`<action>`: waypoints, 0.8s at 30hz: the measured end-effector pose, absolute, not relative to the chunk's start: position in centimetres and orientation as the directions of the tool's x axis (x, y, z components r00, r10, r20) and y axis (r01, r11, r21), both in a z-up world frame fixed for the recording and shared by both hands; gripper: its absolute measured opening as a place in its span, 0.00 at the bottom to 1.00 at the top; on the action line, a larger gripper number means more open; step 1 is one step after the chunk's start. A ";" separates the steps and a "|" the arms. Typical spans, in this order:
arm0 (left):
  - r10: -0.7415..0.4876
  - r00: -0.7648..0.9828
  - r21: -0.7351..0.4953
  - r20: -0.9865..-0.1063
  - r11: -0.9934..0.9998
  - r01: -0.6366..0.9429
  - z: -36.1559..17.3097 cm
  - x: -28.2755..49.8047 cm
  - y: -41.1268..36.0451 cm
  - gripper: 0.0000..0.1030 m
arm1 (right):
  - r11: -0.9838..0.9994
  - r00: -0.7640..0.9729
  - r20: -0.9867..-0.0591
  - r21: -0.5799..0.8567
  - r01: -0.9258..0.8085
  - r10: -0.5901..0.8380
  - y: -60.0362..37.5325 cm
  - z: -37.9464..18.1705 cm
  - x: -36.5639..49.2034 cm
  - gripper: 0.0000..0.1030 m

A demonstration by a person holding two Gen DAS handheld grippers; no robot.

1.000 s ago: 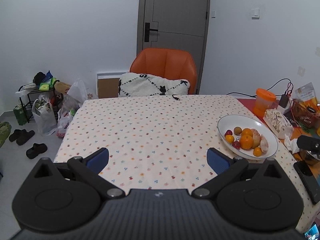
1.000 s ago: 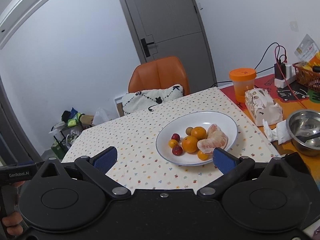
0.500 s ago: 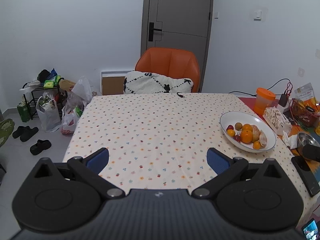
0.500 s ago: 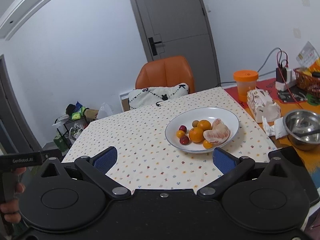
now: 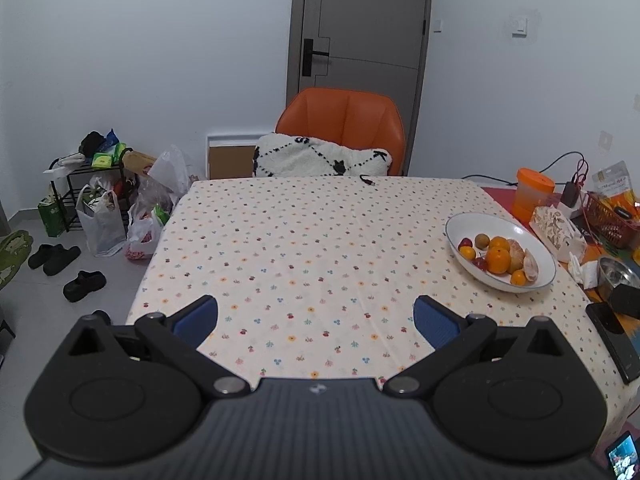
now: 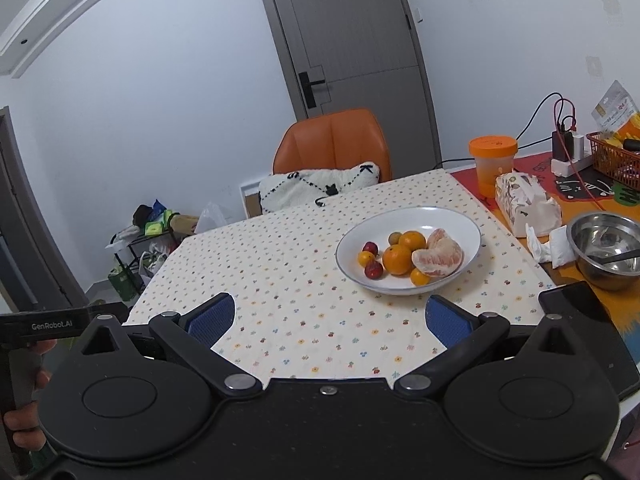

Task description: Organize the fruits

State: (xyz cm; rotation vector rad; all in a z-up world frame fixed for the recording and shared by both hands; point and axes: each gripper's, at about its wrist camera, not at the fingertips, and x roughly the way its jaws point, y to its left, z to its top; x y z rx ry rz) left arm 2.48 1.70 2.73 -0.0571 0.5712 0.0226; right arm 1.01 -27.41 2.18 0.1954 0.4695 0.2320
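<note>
A white plate (image 6: 460, 228) (image 5: 536, 248) on the floral tablecloth holds oranges (image 6: 397, 259) (image 5: 498, 261), a peeled citrus piece (image 6: 438, 254), small red fruits (image 6: 373, 269) and a brownish round fruit (image 6: 395, 237). My right gripper (image 6: 330, 320) is open and empty, hovering over the table's near edge, short of the plate. My left gripper (image 5: 316, 320) is also open and empty, above the near edge, with the plate off to its right.
An orange chair (image 5: 344, 120) with a white cushion stands at the far side. Right of the plate are a tissue pack (image 6: 524, 204), an orange-lidded jar (image 6: 492, 164), a steel bowl (image 6: 608, 248), a red basket (image 6: 616, 160) and a black phone (image 5: 612, 340). Bags and shoes litter the floor at left.
Both grippers have drawn back and risen from the table, so the plate looks farther away. Their jaws stay open. The fruits have not moved.
</note>
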 end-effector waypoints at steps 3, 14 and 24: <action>0.005 0.836 -0.047 -0.549 0.998 -0.036 2.5 2.5 1.6 1.00 | 0.953 0.856 -0.437 0.243 -0.182 0.276 -27.3 1.8 1.1 1.00; 0.004 0.825 -0.042 -0.565 0.999 -0.033 2.0 2.5 1.6 1.00 | 0.948 0.837 -0.461 0.248 -0.198 0.296 -26.6 1.4 1.3 1.00; 0.007 0.824 -0.043 -0.566 0.998 -0.037 2.0 2.4 1.7 1.00 | 0.948 0.829 -0.471 0.242 -0.207 0.301 -26.1 1.2 1.3 1.00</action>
